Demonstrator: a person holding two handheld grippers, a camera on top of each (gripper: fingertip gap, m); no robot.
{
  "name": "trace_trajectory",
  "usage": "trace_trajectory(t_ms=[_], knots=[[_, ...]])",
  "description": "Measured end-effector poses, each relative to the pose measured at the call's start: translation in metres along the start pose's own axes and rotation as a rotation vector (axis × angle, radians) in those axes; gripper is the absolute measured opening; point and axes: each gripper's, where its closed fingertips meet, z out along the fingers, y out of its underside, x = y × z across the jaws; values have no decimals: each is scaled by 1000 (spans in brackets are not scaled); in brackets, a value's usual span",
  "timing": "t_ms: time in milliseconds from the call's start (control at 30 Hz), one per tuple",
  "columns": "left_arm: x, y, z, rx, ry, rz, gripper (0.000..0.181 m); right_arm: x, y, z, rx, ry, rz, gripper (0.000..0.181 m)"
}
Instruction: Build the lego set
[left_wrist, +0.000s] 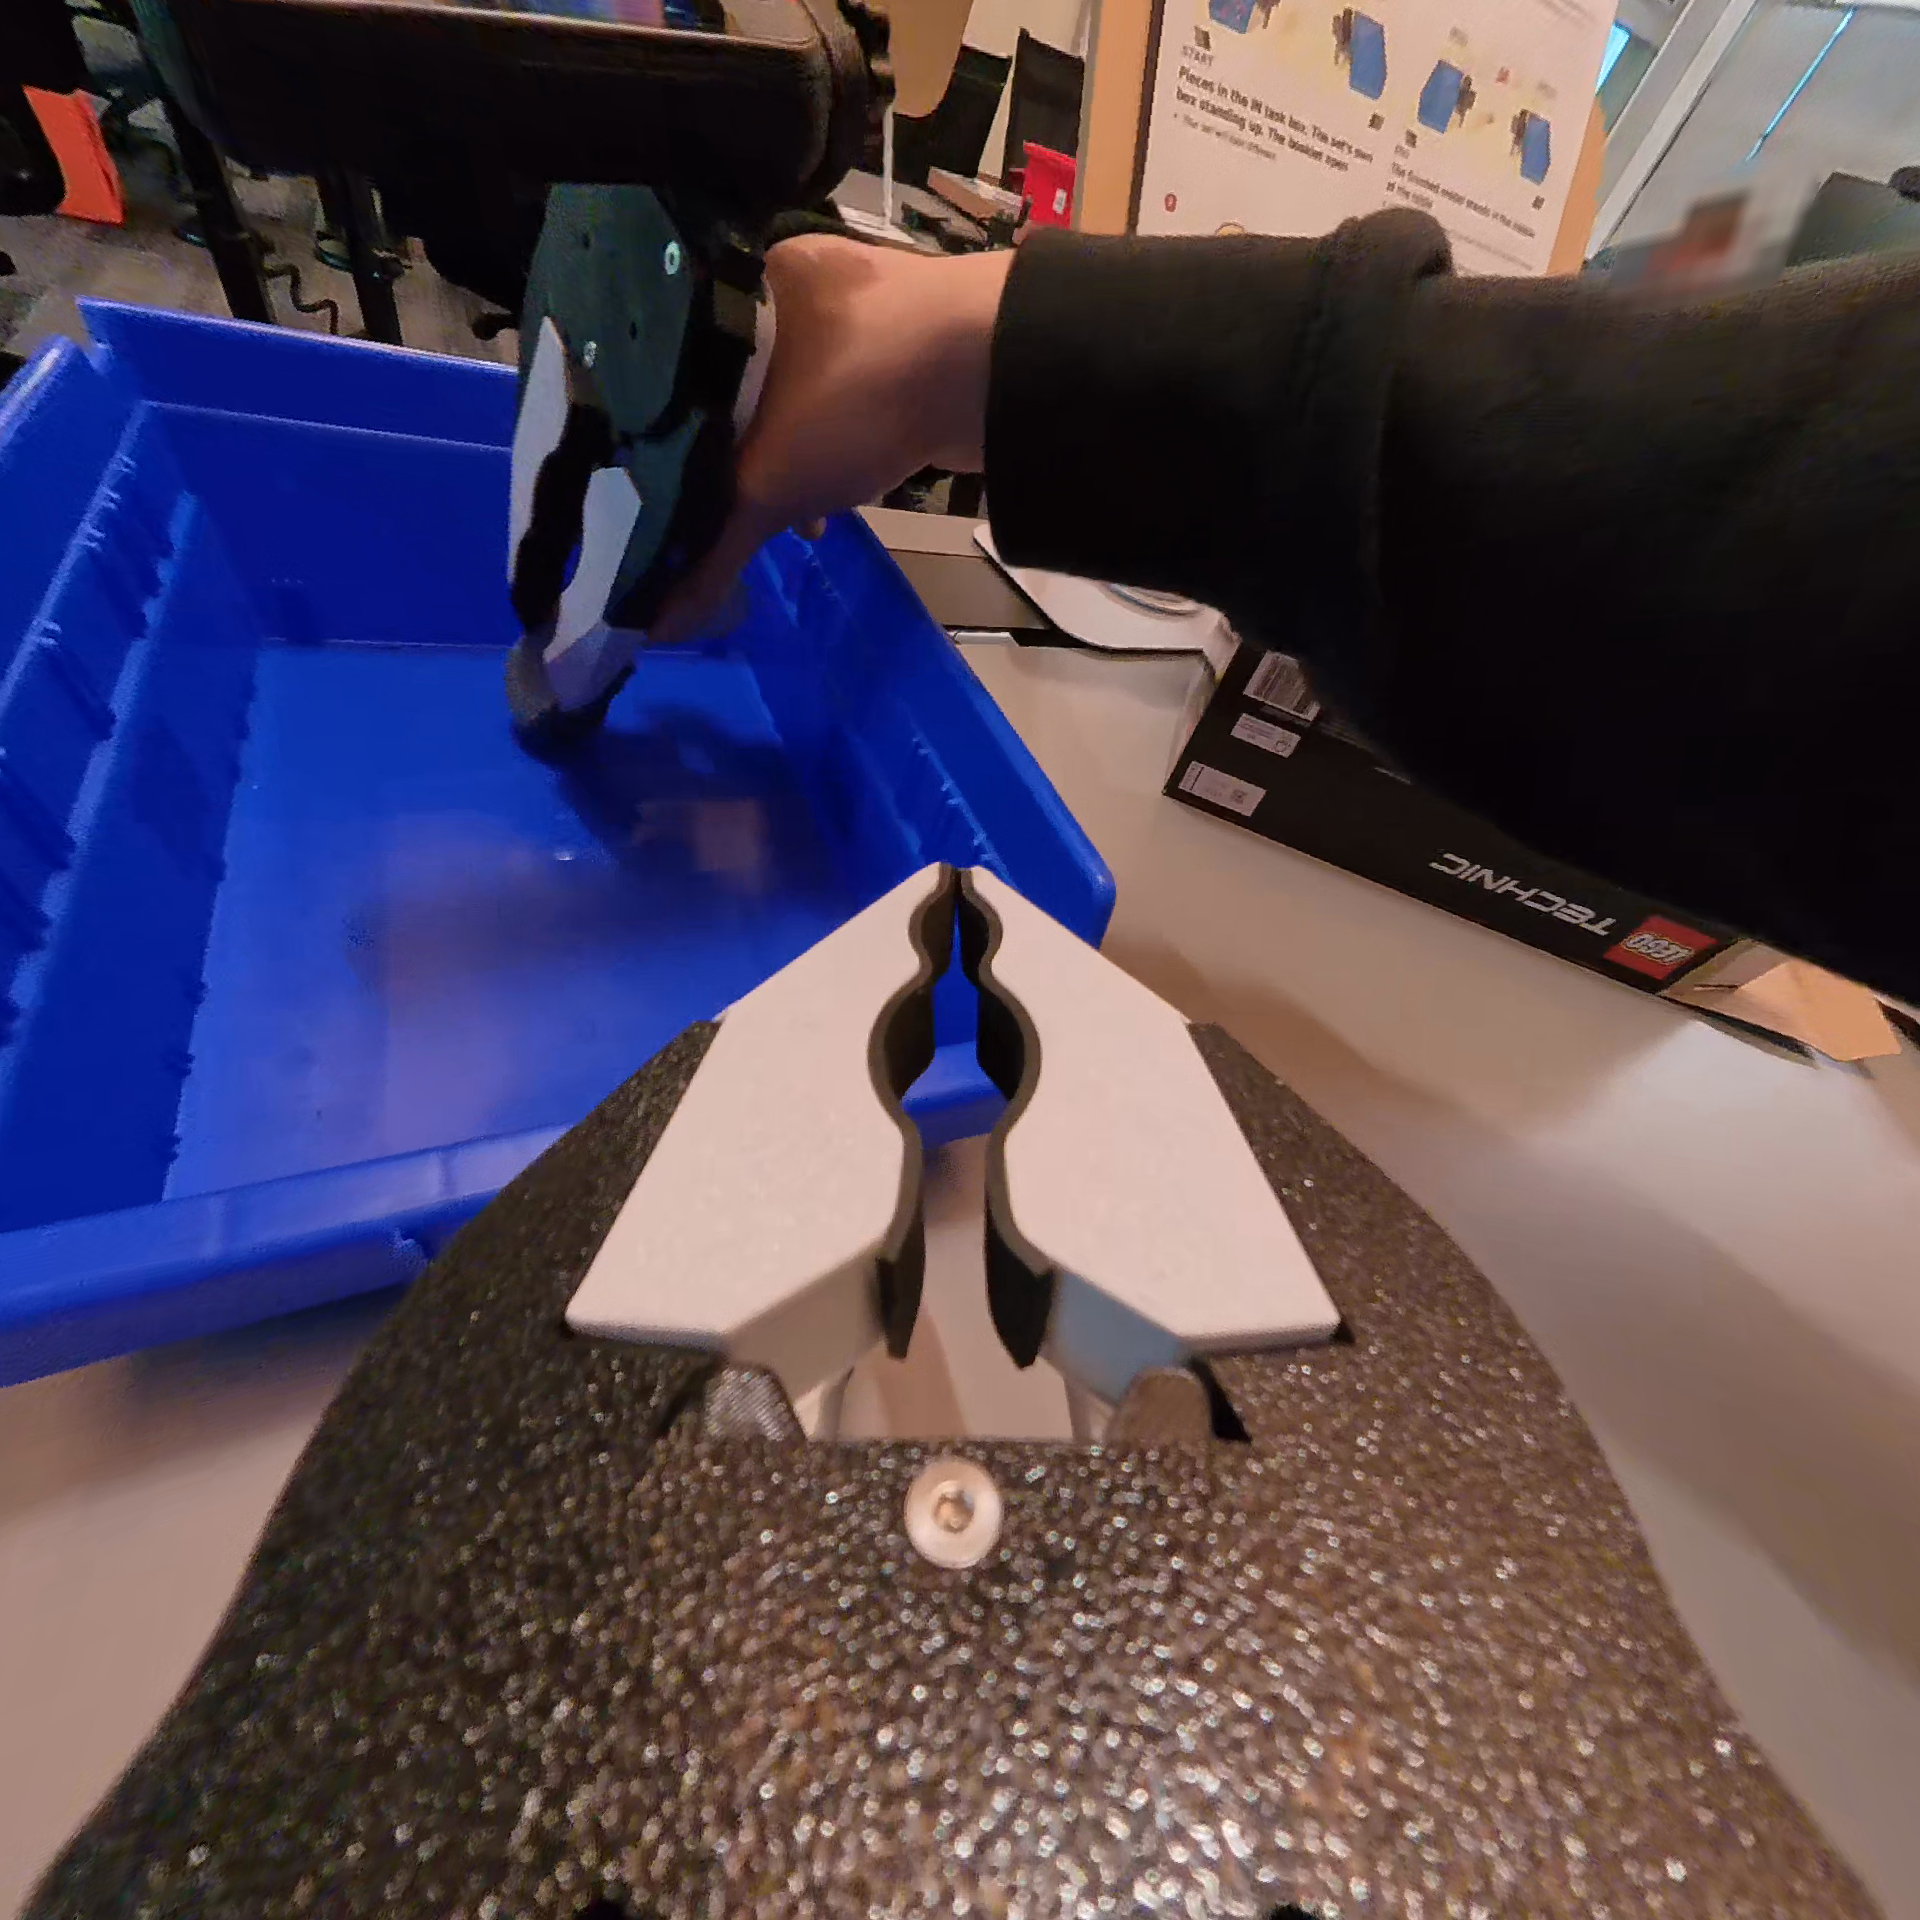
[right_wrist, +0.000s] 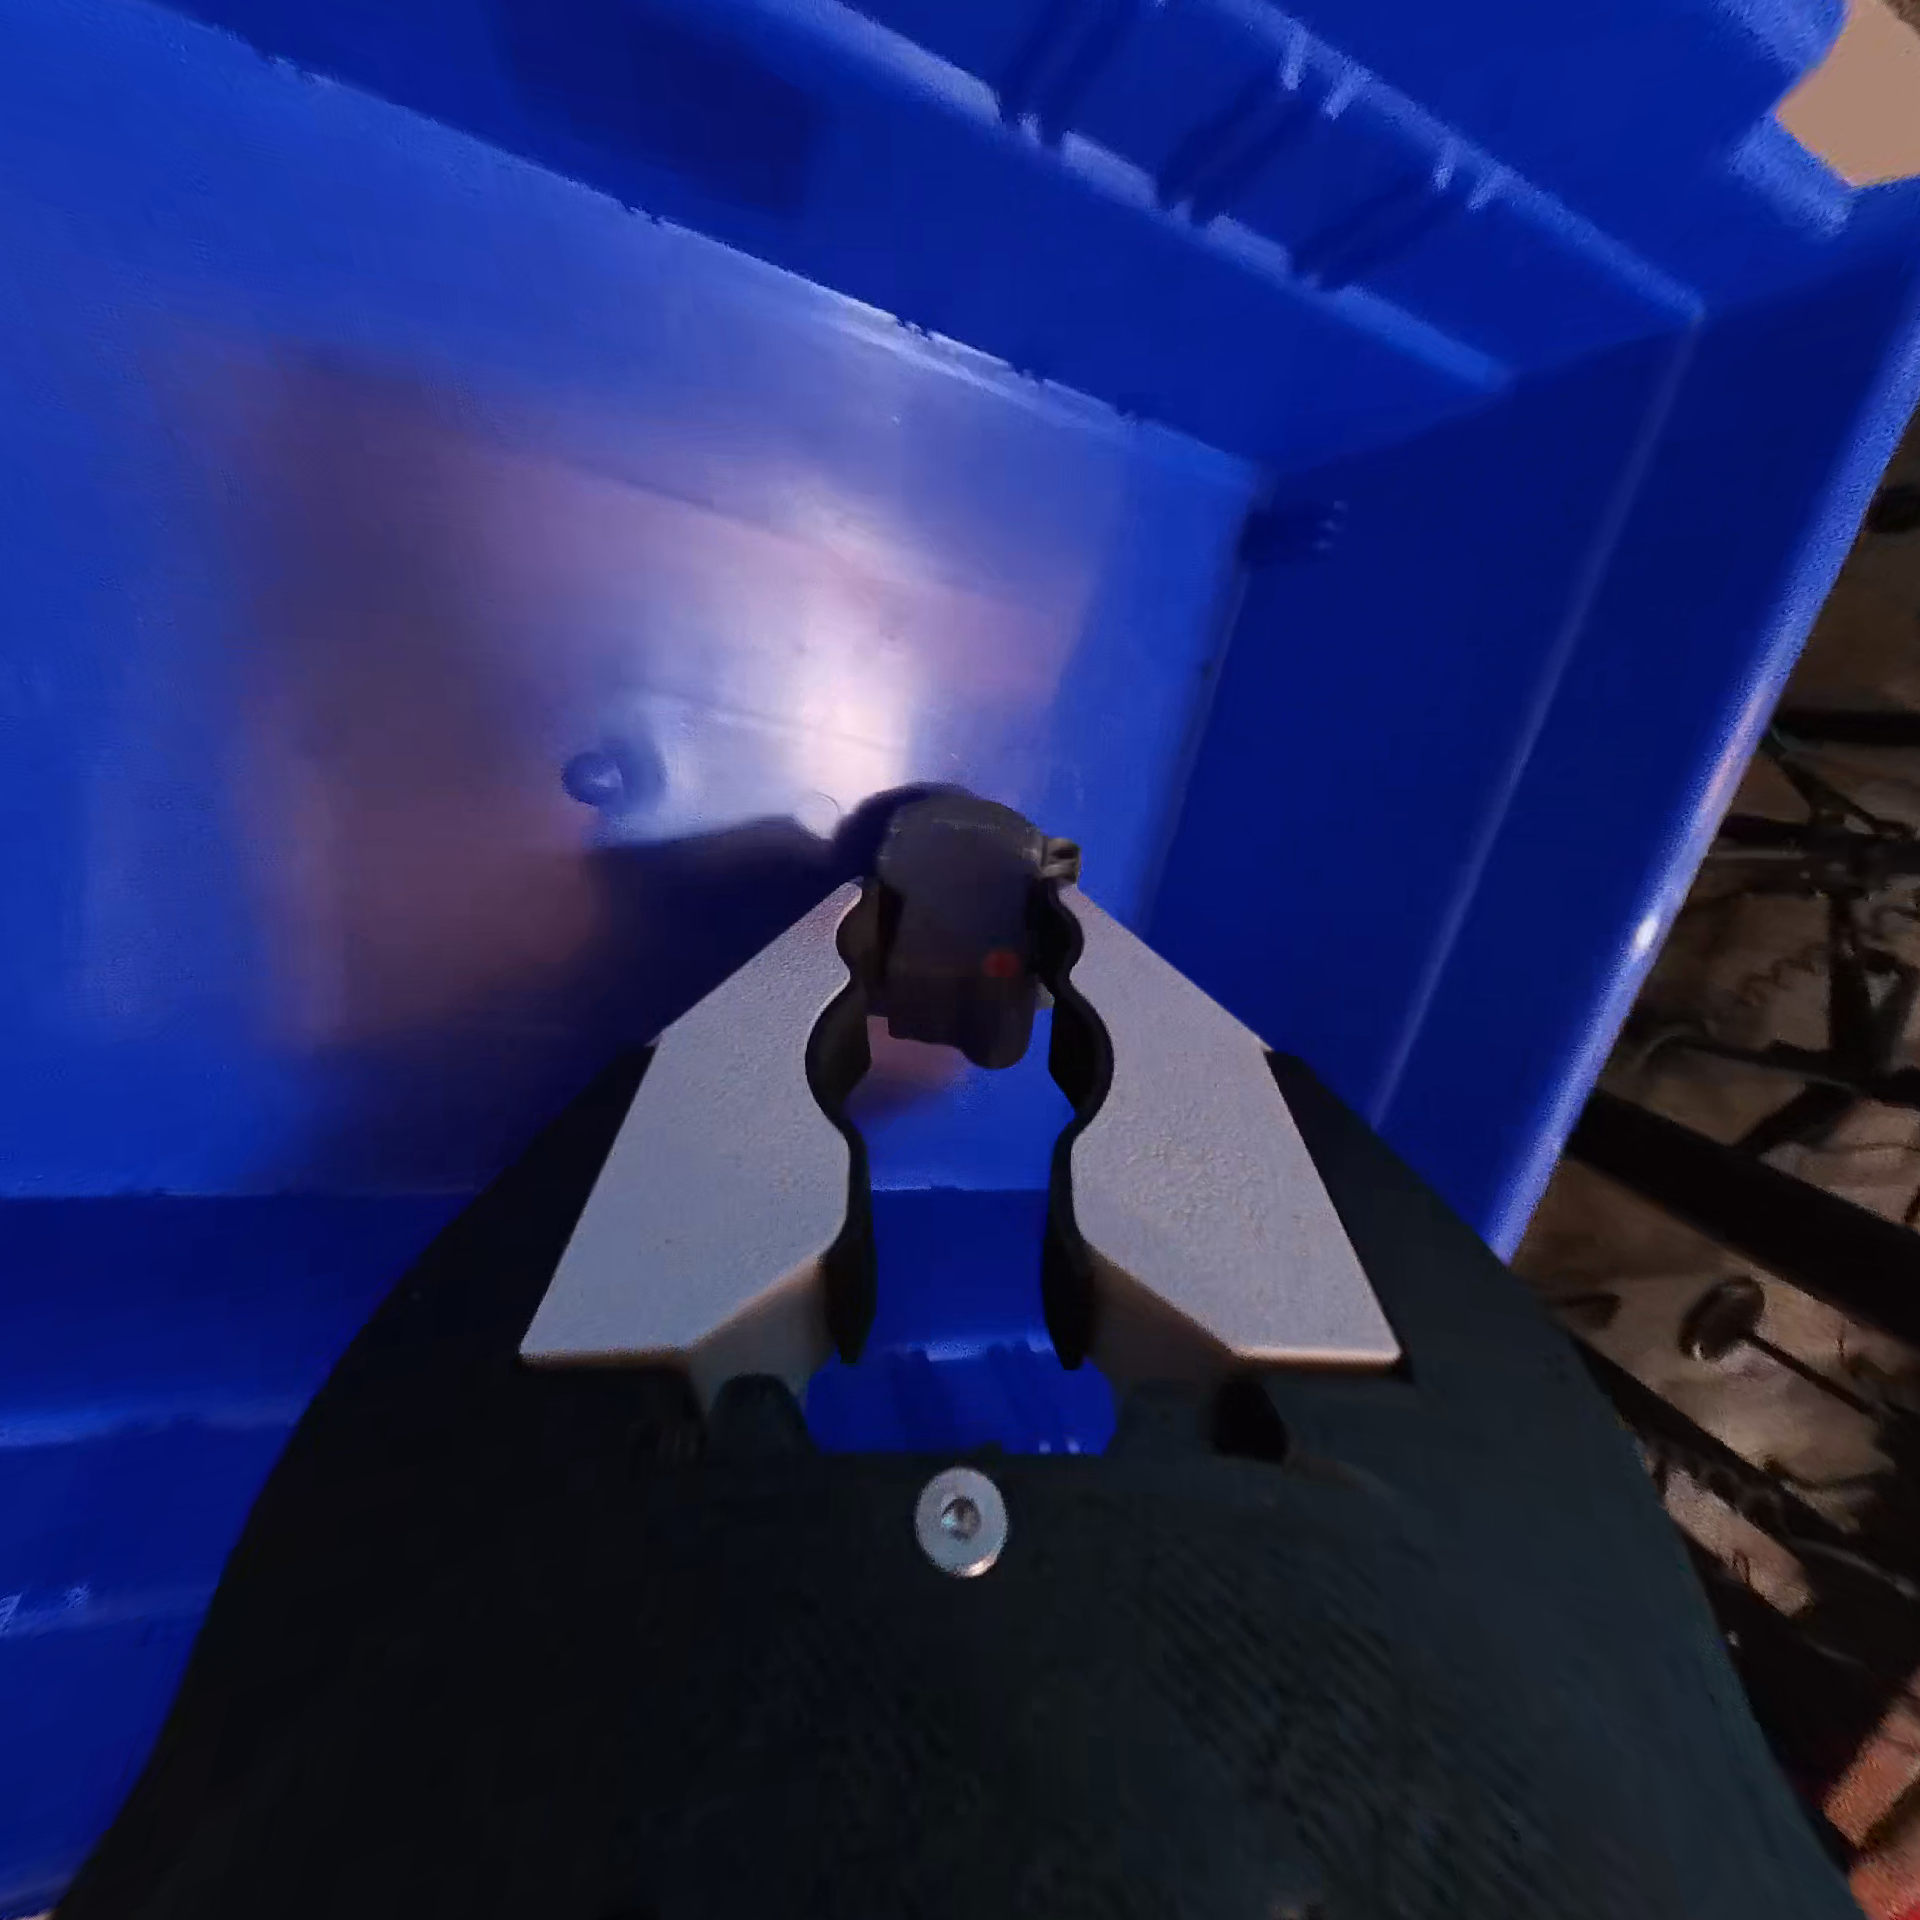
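My right gripper (right_wrist: 961, 896) is inside the blue bin (right_wrist: 1455, 727), shut on a small dark grey lego piece (right_wrist: 951, 935) with a red dot, just above the bin floor. In the left wrist view the right gripper (left_wrist: 566, 691) points down into the blue bin (left_wrist: 135, 1278), with the dark piece (left_wrist: 540, 707) at its tips. My left gripper (left_wrist: 956, 883) is shut and empty, hovering over the bin's near right corner. The bin floor shows no other pieces.
A black lego set box (left_wrist: 1455, 862) lies on the white table (left_wrist: 1351, 1143) to the right of the bin. A person's hand and black sleeve (left_wrist: 1455, 520) reach across above the box. Posters and chairs stand behind.
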Motion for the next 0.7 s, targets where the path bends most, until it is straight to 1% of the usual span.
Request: trace_trajectory(t_ms=[33,67,133,200,233,267,300,367,400,433,467,533,567,600,633,700], knots=[[-1,0,-1,4,-6,-2,0,5,4,-2,-18,20,21,34],[-3,-1,-2,9,-8,-7,0,10,12,-7,-48,43,35,48],[-3,-2,-1,20,-1,-22,0,20,33,-23,-130,95,24,47],[0,-1,1,18,15,-31,0,31,39,-47,-97,182,48,45],[1,0,2,12,22,-29,0,26,46,-62,-92,180,115,46],[2,1,3,3,24,-23,0,18,51,-78,-62,174,214,55],[3,2,5,-5,24,-17,0,4,50,-95,15,152,316,60],[4,3,5,-14,28,-12,0,-40,33,-134,277,67,495,52],[5,2,5,-12,29,-9,0,-64,26,-152,402,42,542,46],[4,1,4,-7,24,-5,0,-89,22,-166,496,41,538,43],[1,0,3,-2,9,-1,0,-109,22,-174,566,90,530,46],[-9,-2,-1,7,-52,2,0,-142,20,-175,669,198,549,64],[-17,-2,-4,8,-98,3,0,-156,18,-168,680,225,566,71],[-24,-2,-7,10,-143,7,0,-163,16,-159,677,264,568,79],[-29,-3,-9,14,-177,13,0,-162,19,-149,656,326,569,81],[-33,-5,-13,30,-200,17,0,-152,27,-133,599,424,566,79]])
